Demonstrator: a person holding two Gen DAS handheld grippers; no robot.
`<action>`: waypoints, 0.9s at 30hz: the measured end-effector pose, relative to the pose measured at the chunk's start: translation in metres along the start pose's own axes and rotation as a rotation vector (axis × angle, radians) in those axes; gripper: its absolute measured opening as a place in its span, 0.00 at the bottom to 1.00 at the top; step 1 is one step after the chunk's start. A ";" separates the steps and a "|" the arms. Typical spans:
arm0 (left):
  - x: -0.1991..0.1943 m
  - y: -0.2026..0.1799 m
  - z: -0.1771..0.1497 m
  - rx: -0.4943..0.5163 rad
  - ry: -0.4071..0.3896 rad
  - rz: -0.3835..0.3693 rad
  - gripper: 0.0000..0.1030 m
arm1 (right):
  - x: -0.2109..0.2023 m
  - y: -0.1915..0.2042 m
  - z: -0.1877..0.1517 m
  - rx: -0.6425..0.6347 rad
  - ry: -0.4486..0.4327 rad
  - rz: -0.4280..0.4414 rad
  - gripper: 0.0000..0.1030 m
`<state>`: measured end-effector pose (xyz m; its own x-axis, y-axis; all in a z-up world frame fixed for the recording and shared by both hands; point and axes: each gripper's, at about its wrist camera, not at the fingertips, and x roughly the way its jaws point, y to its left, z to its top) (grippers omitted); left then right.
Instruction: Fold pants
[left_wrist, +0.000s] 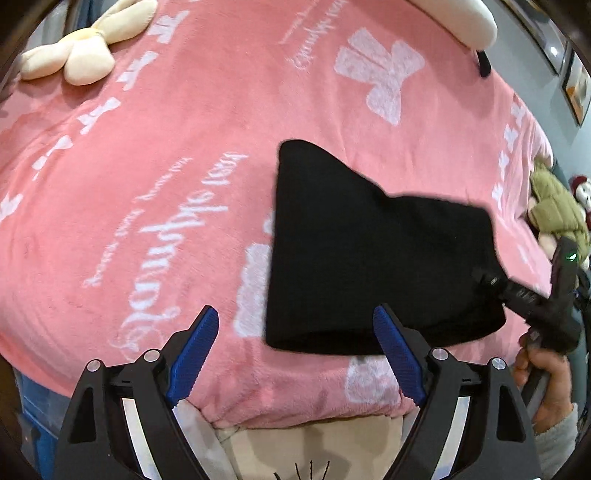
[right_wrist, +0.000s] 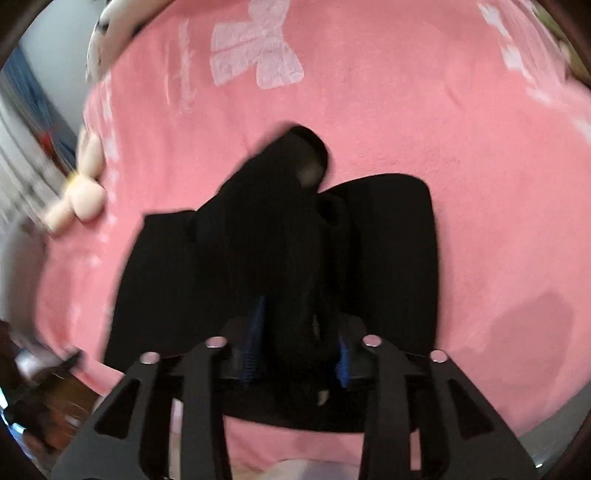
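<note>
A pink blanket (left_wrist: 184, 184) covers the bed. My left gripper (left_wrist: 295, 325) gapes wide, empty; my right gripper (right_wrist: 295, 332) pinches a bunched fold of the black pants (right_wrist: 388, 258) mid-frame.

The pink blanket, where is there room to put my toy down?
The pink blanket is bare in a wide stretch between the cream flower plush at the far left and the folded black pants. It is crowded on the right, where the pants, the right gripper and the stuffed toys lie close together.
</note>
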<state>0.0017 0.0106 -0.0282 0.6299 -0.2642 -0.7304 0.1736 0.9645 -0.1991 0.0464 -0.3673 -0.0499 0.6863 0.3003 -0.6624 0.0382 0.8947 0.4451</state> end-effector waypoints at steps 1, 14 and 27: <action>0.001 -0.002 0.000 0.002 0.001 0.001 0.81 | -0.001 0.002 0.003 -0.006 -0.002 0.012 0.52; -0.002 0.022 -0.004 -0.075 -0.001 0.054 0.81 | 0.029 0.173 -0.009 -0.357 0.076 0.227 0.16; -0.027 0.103 -0.007 -0.180 -0.080 0.067 0.84 | 0.118 0.301 -0.022 -0.430 0.281 0.459 0.38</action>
<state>-0.0024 0.1174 -0.0340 0.6946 -0.1919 -0.6934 -0.0041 0.9627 -0.2704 0.1231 -0.0553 -0.0078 0.3477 0.7026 -0.6208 -0.5427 0.6907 0.4779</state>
